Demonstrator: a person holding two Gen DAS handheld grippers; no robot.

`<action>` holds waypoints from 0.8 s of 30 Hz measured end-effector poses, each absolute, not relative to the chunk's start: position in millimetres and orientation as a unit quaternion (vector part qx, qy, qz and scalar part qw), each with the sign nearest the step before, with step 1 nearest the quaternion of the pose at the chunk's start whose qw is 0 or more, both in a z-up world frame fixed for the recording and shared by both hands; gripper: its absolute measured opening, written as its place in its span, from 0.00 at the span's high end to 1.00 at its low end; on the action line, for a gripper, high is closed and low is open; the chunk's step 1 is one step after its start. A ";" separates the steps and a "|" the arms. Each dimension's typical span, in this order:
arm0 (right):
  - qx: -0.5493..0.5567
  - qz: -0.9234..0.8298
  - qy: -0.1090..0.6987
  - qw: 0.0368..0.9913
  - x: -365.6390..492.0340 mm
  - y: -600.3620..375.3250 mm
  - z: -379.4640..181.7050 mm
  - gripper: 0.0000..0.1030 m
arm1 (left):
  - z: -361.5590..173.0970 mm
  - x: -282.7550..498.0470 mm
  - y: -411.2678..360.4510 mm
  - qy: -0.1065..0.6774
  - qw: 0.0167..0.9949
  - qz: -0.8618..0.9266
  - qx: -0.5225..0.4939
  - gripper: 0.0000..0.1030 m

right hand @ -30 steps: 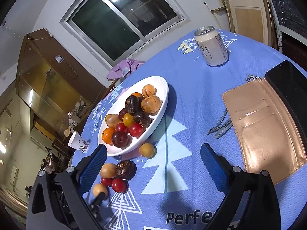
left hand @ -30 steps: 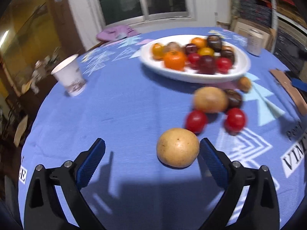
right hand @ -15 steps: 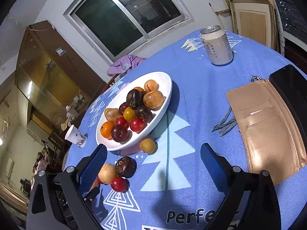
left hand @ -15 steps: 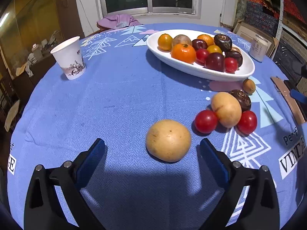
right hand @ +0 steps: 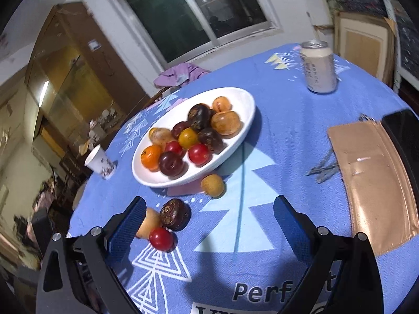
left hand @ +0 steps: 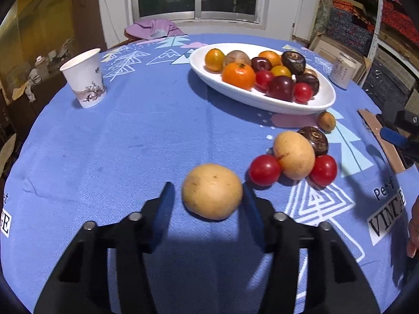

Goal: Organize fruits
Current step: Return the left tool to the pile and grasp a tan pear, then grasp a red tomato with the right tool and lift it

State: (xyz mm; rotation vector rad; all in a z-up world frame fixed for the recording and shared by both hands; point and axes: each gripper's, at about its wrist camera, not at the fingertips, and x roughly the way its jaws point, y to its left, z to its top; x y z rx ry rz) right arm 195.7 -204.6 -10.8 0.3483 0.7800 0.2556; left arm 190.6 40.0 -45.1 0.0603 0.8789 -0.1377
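On the blue tablecloth a round tan fruit [left hand: 212, 191] lies between the blue pads of my left gripper [left hand: 208, 196]. Its jaws are closing: the right pad is at the fruit's side and a narrow gap shows at the left pad. To the right lie a tan oval fruit [left hand: 294, 154], two red tomatoes [left hand: 264, 170], a dark brown fruit [left hand: 314, 137] and a small tan fruit [left hand: 326, 121]. Behind them is the white oval bowl [left hand: 262, 102] holding several fruits. My right gripper [right hand: 209, 202] hovers open over the cloth near the dark fruit [right hand: 175, 214] and a tomato [right hand: 161, 238].
A paper cup [left hand: 85, 78] stands at the left and a drink can [right hand: 318, 69] at the far right. A tan wallet [right hand: 371, 183], a black phone [right hand: 403, 136] and keys [right hand: 323, 170] lie at the right. A person's hand [left hand: 413, 230] shows at the right edge.
The left gripper's jaws have drawn in from wide apart to close beside the tan fruit. The right gripper's view has rolled and shifted nearer the loose fruits.
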 end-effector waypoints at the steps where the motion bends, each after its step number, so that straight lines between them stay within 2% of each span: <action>1: 0.144 0.132 0.379 0.904 194.0 -195.7 -9.6 0.04 | -45.7 190.2 37.5 0.424 0.902 -0.068 0.033 0.56; 4: 0.034 0.155 0.377 0.912 183.7 -156.5 -9.2 0.06 | -45.6 190.4 37.0 0.425 0.902 -0.069 0.031 0.56; 6: -0.011 0.166 0.386 0.907 179.9 -138.5 -15.4 0.31 | -45.5 190.0 36.0 0.424 0.902 -0.068 0.033 0.57; 7: -0.023 0.172 0.396 0.902 180.2 -132.5 -19.9 0.36 | -45.7 190.3 35.0 0.424 0.902 -0.067 0.036 0.57; 9: -0.043 0.172 0.415 0.892 181.6 -121.8 -30.9 0.58 | -45.7 190.4 34.4 0.424 0.902 -0.066 0.038 0.57; 15: -0.070 0.176 0.414 0.890 179.1 -107.1 -37.2 0.61 | -46.0 191.7 32.7 0.425 0.902 -0.062 0.043 0.56; 24: -0.031 0.202 0.422 0.883 190.1 -101.5 -39.4 0.61 | -49.2 194.1 32.8 0.433 0.899 -0.058 0.043 0.56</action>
